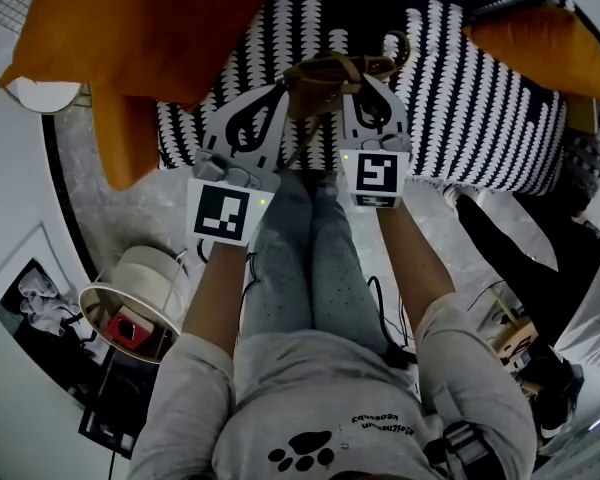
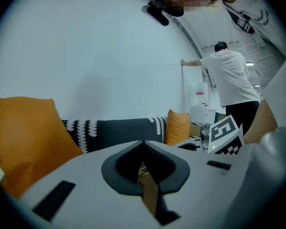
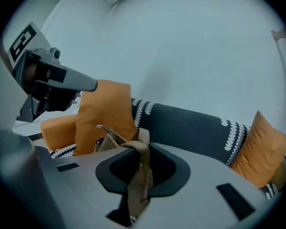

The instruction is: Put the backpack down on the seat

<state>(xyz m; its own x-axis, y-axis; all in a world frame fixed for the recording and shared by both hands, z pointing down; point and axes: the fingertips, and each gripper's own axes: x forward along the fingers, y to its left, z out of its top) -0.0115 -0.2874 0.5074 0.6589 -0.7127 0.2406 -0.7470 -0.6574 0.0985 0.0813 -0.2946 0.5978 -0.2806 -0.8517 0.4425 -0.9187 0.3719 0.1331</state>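
The backpack shows only as tan-brown straps and a metal buckle (image 1: 330, 70), held up over the black-and-white patterned sofa seat (image 1: 460, 98). Its body is hidden behind the grippers. My left gripper (image 1: 280, 96) is shut on one strap, and a tan strip (image 2: 150, 194) runs between its closed jaws. My right gripper (image 1: 367, 83) is shut on the other strap (image 3: 139, 175), which drapes over the jaw tips, with the buckle (image 3: 102, 128) just past them. The two grippers stand side by side, close together, above the seat's front edge.
A large orange cushion (image 1: 140, 38) lies at the sofa's left end and another (image 1: 550, 48) at its right. A white round lamp (image 1: 140, 288) stands on the floor at the left. A person in black (image 1: 540, 268) is at the right; someone in a white shirt (image 2: 231, 80) stands by the wall.
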